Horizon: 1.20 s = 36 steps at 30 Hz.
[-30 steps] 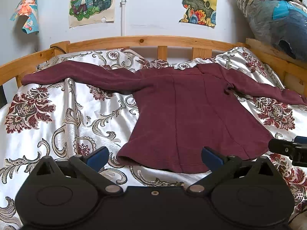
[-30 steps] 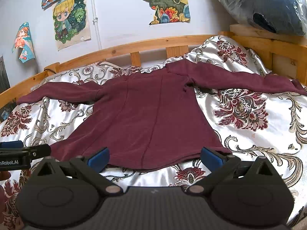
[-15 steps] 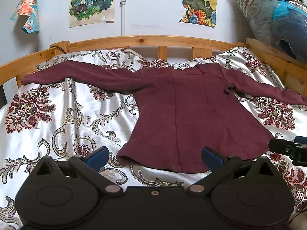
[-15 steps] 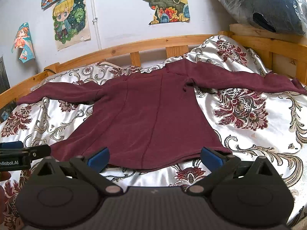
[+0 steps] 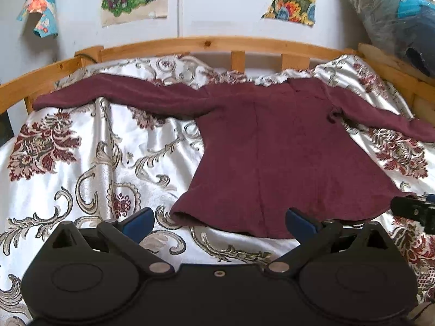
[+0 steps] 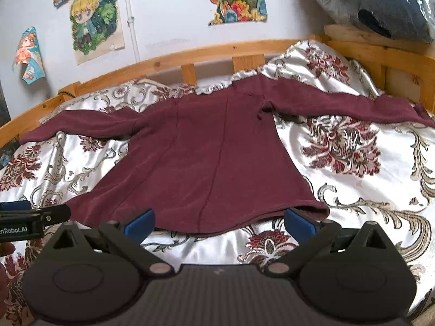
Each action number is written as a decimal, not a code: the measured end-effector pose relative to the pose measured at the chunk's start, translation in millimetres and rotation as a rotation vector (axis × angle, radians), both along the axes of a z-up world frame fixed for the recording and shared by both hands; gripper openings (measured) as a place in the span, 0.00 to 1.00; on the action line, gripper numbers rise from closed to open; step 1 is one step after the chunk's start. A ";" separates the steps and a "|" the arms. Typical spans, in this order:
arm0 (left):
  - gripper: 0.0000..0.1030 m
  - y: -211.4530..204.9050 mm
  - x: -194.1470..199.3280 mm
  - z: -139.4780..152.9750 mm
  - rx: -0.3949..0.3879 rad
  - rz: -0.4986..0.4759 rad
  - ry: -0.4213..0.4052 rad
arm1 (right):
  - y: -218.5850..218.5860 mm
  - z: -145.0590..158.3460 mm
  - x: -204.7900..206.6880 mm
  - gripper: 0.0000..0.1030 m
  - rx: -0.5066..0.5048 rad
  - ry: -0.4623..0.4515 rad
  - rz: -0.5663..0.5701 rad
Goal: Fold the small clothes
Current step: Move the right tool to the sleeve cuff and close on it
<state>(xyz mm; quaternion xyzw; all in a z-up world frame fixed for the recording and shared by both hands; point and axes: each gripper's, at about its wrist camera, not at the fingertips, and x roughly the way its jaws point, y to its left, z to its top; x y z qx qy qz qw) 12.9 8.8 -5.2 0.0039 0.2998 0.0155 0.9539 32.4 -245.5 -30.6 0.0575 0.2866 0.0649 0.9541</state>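
Your maroon top (image 5: 274, 149) lies flat, sleeves spread, on a floral satin bedspread (image 5: 89, 168) inside a wooden bed frame (image 5: 212, 44), cartoon posters (image 6: 93, 17) on the white wall. Your left gripper (image 5: 218, 221) and right gripper (image 6: 219, 222) are both released, empty, at the hem.
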 end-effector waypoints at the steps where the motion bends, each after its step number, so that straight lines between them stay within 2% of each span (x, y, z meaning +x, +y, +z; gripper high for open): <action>1: 0.99 0.5 4.8 0.0 0.007 -0.002 0.018 | -1.6 0.7 2.6 1.00 0.001 0.015 -0.012; 5: 0.99 -1.6 25.6 8.0 0.059 -0.020 0.069 | -11.3 6.8 16.6 1.00 -0.011 0.053 -0.070; 9: 0.99 -2.6 54.6 28.8 0.106 -0.039 0.131 | -24.2 17.1 35.4 1.00 -0.028 0.057 -0.120; 13: 0.99 -7.0 85.1 55.2 0.098 -0.047 0.170 | -42.6 30.0 56.2 1.00 -0.029 0.042 -0.167; 18: 0.99 -17.4 117.0 75.1 0.039 -0.010 0.163 | -68.6 40.3 84.2 1.00 -0.048 0.020 -0.221; 25: 0.99 -42.8 138.2 63.4 0.008 0.020 0.124 | -100.3 36.2 126.7 1.00 -0.095 0.008 -0.273; 31: 0.99 -71.6 154.3 39.7 -0.044 0.015 0.183 | -129.4 23.9 163.1 1.00 -0.127 -0.003 -0.328; 36: 0.99 -95.9 167.7 21.8 -0.046 -0.004 0.233 | -165.3 10.8 176.1 1.00 -0.081 -0.110 -0.355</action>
